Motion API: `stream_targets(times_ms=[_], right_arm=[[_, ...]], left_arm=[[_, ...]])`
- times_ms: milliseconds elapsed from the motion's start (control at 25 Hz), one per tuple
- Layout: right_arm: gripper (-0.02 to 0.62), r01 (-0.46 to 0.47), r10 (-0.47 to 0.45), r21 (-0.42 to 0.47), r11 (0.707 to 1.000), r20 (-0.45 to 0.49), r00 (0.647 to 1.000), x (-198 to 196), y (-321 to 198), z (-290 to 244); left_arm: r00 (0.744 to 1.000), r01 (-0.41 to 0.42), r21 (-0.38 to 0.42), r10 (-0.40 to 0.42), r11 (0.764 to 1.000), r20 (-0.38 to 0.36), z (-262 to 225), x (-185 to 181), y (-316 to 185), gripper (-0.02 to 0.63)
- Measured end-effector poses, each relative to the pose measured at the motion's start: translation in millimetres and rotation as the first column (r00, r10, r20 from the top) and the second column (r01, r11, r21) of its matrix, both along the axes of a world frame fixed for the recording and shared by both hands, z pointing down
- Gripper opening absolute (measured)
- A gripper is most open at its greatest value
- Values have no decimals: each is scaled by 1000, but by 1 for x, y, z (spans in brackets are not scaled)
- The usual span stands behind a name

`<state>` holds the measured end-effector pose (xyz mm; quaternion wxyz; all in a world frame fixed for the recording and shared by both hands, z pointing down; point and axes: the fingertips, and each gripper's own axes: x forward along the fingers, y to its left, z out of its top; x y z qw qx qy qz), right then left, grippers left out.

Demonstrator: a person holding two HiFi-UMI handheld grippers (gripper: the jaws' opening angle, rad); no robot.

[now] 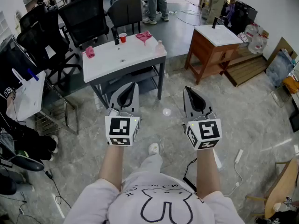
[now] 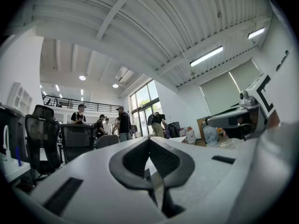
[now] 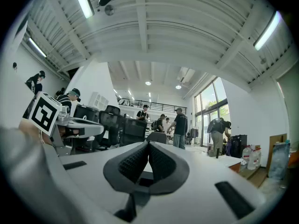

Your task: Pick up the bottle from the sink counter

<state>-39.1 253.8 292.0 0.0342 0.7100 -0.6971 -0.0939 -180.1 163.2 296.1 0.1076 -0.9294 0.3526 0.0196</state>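
Note:
In the head view a wooden cabinet with a white counter top stands at the back right, with a dark bottle upright at its far edge. A small pale bottle stands at the right edge of a white table, and a dark bottle stands near its back. My left gripper and right gripper hang side by side over the floor, short of the table, both shut and empty. The left gripper view shows closed jaws. So does the right gripper view.
A red cup and two pink cloths lie on the white table. Black office chairs stand behind it. Bags sit by the right wall. People stand at the back. A cable runs across the marble floor.

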Motion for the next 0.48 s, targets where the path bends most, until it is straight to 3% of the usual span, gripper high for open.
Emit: stream_targets(times_ms=[280, 480], right_arm=[[28, 28, -29, -40, 999, -22, 999, 31, -60, 9], [28, 59, -58, -49, 997, 18, 998, 53, -116, 16]], left_arm=[[999, 40, -34, -42, 999, -33, 8, 24, -71, 9], [998, 58, -59, -60, 997, -29, 18, 44, -125, 9]])
